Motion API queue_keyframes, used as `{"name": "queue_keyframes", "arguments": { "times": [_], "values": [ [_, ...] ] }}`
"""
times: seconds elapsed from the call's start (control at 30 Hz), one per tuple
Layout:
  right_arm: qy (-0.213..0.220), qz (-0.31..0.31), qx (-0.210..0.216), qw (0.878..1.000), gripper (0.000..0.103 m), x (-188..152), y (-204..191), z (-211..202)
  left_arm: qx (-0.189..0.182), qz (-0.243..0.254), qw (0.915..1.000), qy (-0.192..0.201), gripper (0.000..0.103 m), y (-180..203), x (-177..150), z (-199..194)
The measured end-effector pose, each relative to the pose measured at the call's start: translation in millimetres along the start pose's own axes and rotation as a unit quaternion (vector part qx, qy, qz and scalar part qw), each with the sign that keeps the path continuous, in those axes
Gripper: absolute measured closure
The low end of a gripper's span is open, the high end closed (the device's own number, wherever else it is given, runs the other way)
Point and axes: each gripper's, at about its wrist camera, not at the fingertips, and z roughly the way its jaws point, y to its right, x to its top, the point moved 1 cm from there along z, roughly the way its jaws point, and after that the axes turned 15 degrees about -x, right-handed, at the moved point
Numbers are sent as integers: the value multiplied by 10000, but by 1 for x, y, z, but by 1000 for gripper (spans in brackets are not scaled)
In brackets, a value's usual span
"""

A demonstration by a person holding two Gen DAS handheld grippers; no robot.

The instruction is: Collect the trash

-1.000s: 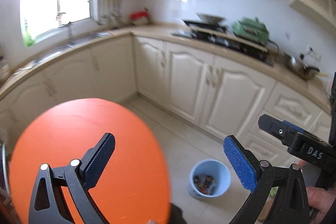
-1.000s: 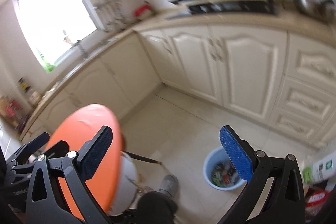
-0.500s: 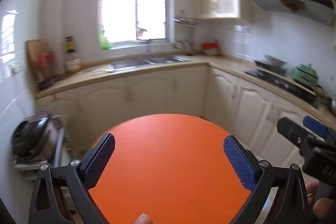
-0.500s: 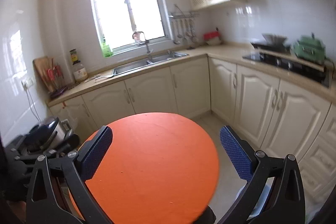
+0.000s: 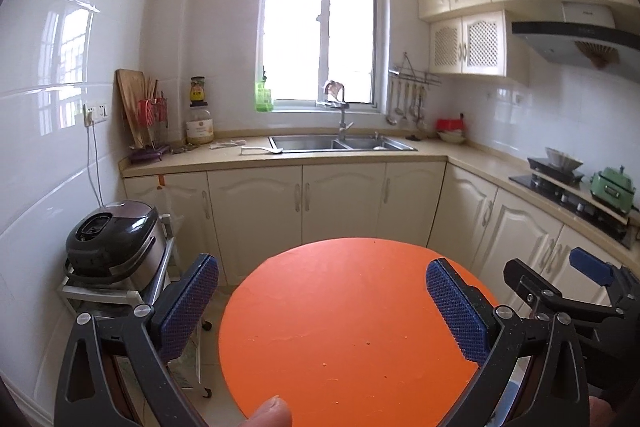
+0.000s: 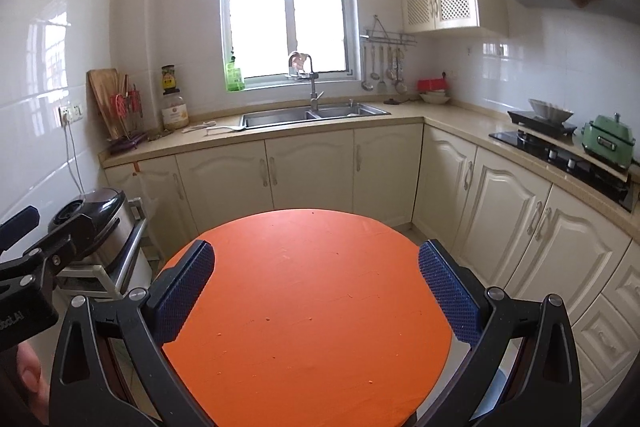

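A round orange table fills the lower middle of both views, its top dotted with small crumbs. My left gripper hovers open over the near part of the table, nothing between its blue pads. My right gripper is also open and holds nothing above the table. Each gripper shows in the other's view: the right one at the right edge, the left one at the left edge. A person's fingertip pokes in at the bottom. I see no trash item or bin.
A dark rice cooker sits on a metal rack left of the table. Cream cabinets run along the back and right, with a steel sink under the window. A stove with a green pot stands at the right.
Both views swung up from the floor to a level look over the table towards the sink. The blue bin with trash left the view. Both grippers stayed open.
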Motion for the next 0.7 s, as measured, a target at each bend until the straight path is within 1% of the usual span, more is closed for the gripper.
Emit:
{"name": "queue_keyframes", "arguments": {
  "times": [0.1, 0.17, 0.33, 0.5, 0.7],
  "values": [
    [36, -6, -25, 10000, 0, 3, 3, -2, 17, 13, 10000, 83, 1, 2, -4, -9],
    [60, -26, -50, 10000, 0, 4, 3, -4, 25, 14, 10000, 90, 1, -4, -2, 1],
    [80, -61, -15, 9999, 0, 4, 5, -6, 38, 4, 9999, 102, 1, -10, -2, 0],
    [92, -78, 0, 9999, 0, 5, 3, -8, -8, 5, 9999, 151, 1, -19, 10, 7],
    [106, -109, 38, 9999, 0, 6, -1, -11, -130, 29, 9997, 223, 1, -22, 6, 2]
  ]
}}
